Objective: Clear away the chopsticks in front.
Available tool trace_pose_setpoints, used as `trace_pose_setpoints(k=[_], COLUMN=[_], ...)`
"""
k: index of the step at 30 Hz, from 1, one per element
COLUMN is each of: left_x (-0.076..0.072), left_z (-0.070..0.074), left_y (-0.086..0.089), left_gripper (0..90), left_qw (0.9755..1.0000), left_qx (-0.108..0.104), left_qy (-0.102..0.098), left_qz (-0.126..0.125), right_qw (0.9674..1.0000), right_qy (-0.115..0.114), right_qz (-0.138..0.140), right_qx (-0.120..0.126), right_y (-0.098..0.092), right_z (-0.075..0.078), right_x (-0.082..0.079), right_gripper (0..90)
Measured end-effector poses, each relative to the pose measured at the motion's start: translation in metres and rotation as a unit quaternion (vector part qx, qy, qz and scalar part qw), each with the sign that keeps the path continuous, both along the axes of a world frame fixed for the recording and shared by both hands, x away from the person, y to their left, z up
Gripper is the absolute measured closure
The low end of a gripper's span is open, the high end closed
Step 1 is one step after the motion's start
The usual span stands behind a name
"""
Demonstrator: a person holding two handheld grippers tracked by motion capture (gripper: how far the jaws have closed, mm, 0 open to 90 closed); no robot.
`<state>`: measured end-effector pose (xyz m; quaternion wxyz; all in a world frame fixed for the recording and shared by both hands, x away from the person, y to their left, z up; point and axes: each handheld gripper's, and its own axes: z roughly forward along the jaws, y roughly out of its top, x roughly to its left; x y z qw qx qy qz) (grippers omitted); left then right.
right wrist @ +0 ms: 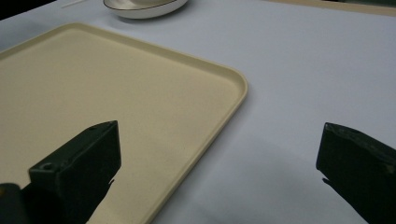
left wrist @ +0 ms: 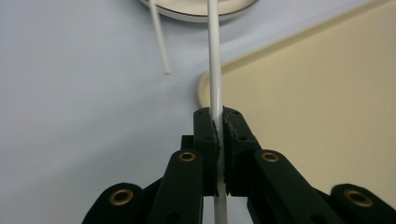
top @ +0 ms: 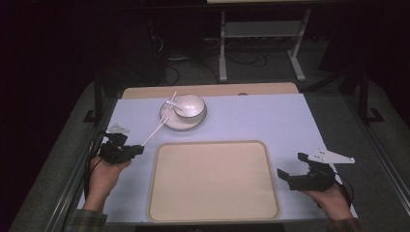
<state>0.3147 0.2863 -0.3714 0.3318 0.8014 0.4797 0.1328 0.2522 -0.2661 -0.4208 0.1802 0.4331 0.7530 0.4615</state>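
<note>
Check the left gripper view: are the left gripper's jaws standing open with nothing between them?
No. The left gripper has its jaws closed on a white chopstick, which runs up between the pads toward the plate.

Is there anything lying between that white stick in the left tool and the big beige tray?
Nothing visible. The left tool is clamped on the chopstick, and the tray lies bare right beside it.

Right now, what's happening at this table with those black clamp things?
A person holds a gripper in each hand. The left gripper is shut on a white chopstick near the tray's corner. A second chopstick lies with one end on the plate that holds the bowl. The right gripper waits open beside the tray.
</note>
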Motion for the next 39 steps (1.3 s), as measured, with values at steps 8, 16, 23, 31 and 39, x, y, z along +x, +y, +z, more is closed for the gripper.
trace_pose_setpoints(k=[8, 16, 23, 31, 39], left_x=[-0.010, -0.016, -0.022, -0.025, -0.025], left_z=[-0.003, -0.007, -0.018, -0.034, -0.047], left_y=[-0.030, -0.055, -0.066, -0.073, -0.085], left_gripper=[85.0, 85.0, 85.0, 84.9, 84.7], left_qw=[0.9992, 0.9970, 0.9950, 0.9933, 0.9925], left_qx=[-0.007, -0.023, -0.040, -0.052, -0.036], left_qy=[-0.008, -0.012, -0.010, 0.008, 0.021], left_qz=[-0.040, -0.073, -0.091, -0.103, -0.115], right_qw=[1.0000, 1.0000, 0.9999, 0.9999, 0.9999], right_qy=[-0.002, -0.002, -0.003, 0.000, 0.000], right_qz=[0.000, 0.001, 0.008, 0.013, 0.011], right_qx=[-0.002, -0.005, -0.008, -0.011, -0.011], right_y=[-0.001, -0.001, 0.001, 0.004, 0.003], right_z=[0.001, 0.000, 0.000, -0.001, -0.002], right_x=[0.000, 0.000, 0.001, 0.003, 0.002], right_gripper=[0.0, 0.0, 0.0, 0.0, 0.0])
